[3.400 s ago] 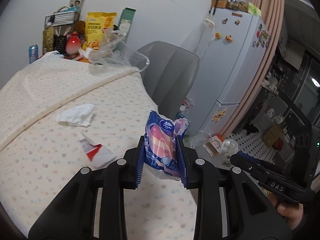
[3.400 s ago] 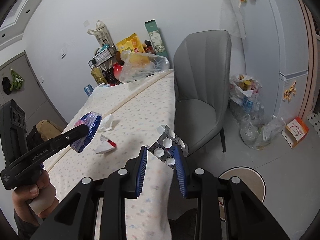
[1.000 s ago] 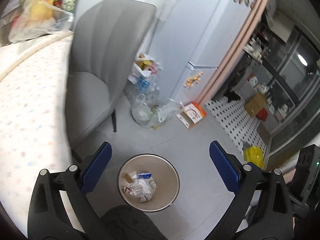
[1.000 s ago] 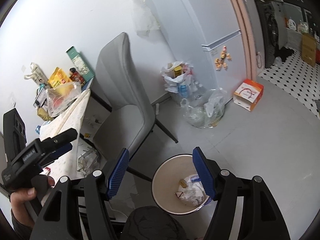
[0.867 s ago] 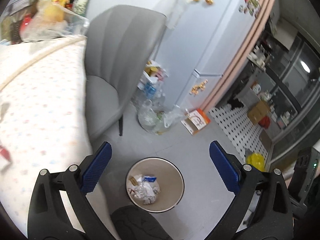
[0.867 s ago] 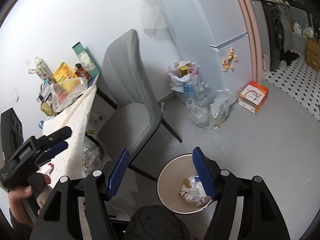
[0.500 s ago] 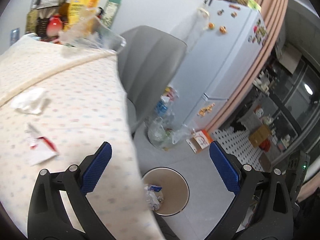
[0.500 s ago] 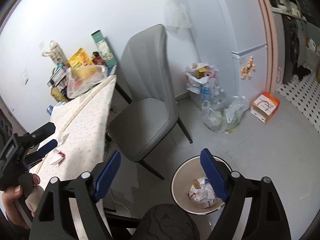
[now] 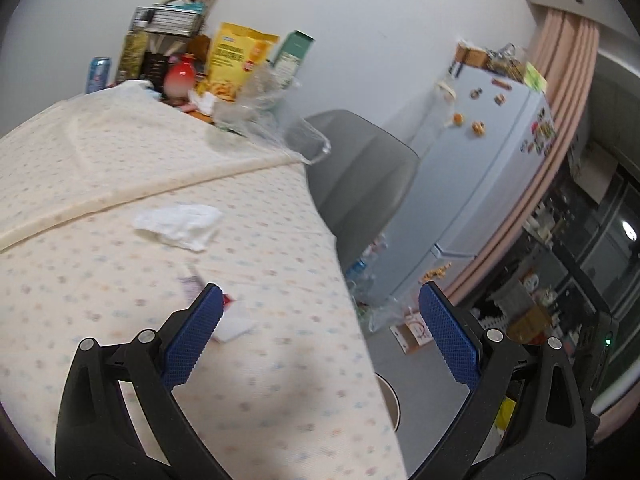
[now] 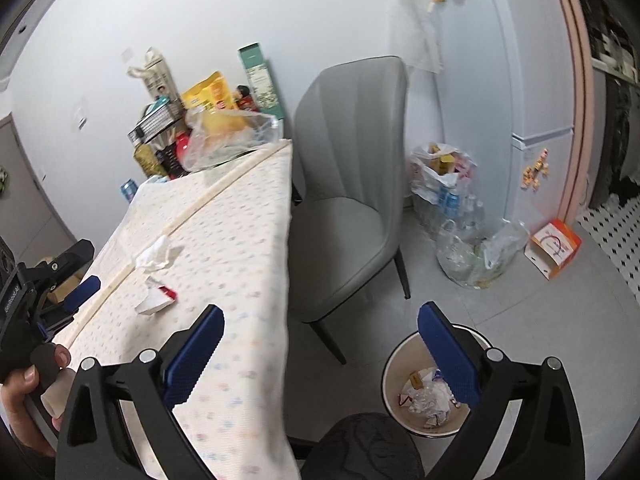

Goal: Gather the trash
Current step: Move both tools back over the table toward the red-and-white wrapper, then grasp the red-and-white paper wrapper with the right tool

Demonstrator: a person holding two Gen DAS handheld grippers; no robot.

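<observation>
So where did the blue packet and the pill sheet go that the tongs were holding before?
Both were let go into the bin. The left tongs and right tongs are now open and empty, and have swung back up toward the table. The white tissue and the red-and-white wrapper stayed on the tablecloth.

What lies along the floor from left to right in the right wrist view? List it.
Grey upholstered chair → clear plastic bag of bottles → orange-and-white cardboard box.
</observation>
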